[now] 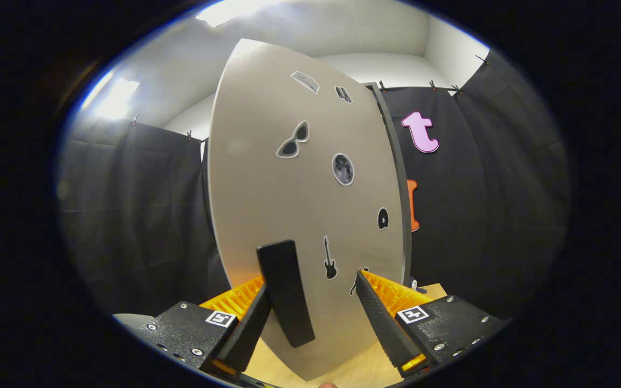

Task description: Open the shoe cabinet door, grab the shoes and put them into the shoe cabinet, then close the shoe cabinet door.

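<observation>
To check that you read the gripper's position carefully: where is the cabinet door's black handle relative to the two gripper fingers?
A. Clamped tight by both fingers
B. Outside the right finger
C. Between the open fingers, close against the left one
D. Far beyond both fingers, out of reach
C: the black handle on the shoe cabinet door stands between the open gripper's fingers, right by the left finger, with a gap to the right one.

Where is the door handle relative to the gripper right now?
In the gripper view, the black handle on the cabinet door sits between the open gripper fingers, against the left one, beside the guitar sticker.
</observation>
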